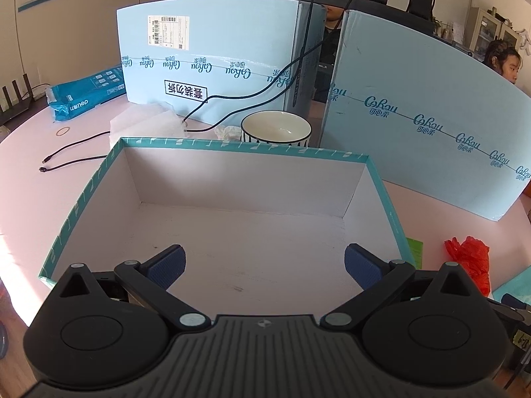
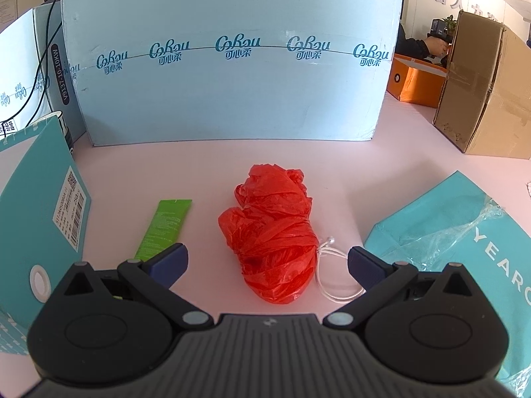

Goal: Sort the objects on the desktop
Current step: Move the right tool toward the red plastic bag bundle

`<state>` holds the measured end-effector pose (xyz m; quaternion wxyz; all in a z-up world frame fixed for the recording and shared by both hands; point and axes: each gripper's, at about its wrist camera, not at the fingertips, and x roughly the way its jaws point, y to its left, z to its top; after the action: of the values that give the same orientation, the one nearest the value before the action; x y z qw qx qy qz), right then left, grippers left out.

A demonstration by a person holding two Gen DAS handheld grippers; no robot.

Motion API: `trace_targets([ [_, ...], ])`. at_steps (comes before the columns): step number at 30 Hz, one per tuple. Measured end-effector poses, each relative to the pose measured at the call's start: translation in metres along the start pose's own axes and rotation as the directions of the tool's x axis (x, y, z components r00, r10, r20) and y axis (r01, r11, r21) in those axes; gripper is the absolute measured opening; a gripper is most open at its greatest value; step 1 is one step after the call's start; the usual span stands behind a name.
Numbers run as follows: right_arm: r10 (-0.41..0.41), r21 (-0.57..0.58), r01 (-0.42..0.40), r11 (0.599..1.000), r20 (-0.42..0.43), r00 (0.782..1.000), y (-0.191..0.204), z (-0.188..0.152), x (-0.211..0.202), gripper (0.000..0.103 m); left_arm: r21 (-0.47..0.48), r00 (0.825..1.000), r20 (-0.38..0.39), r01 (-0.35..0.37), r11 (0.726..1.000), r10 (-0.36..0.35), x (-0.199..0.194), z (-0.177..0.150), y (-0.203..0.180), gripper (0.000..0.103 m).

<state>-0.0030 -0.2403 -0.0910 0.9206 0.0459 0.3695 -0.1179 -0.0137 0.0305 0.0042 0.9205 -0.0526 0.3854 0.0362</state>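
With both the left claw point(image 1: 264, 265) and right claw point(image 2: 267, 265) hanging spread wide and gripping nothing, the crumpled red bag point(image 2: 270, 235) is lying on the worktop point(image 2: 205, 162) right of the teal box point(image 1: 212, 179), where its slack film risks slipping from a pinch or snagging the white cord point(image 2: 332, 265).

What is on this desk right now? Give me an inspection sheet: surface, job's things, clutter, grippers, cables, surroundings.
Surface: pink tabletop, crowded.
Job's things: open teal-rimmed box, nothing seen inside; crumpled red plastic bag, green sachet and white elastic loop lying on the table.
Clutter: striped bowl, white tissues, blue paper ream, rubber band, teal bag.
Grippers: left gripper open over the box; right gripper open, the red bag between its fingers, untouched.
Cables: black cables trailing across the table.
Surroundings: light blue cartons walling the back, brown carton, people seated behind.
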Motion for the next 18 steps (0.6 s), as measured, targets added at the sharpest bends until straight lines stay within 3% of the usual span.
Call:
trace_targets([
  [18, 0.008, -0.018, -0.009, 1.000, -0.006, 1.000, -0.001, 0.008, 0.012, 0.103, -0.029, 1.000, -0.008, -0.029, 0.999, 0.029, 0.004, 0.001, -0.001, 0.102],
])
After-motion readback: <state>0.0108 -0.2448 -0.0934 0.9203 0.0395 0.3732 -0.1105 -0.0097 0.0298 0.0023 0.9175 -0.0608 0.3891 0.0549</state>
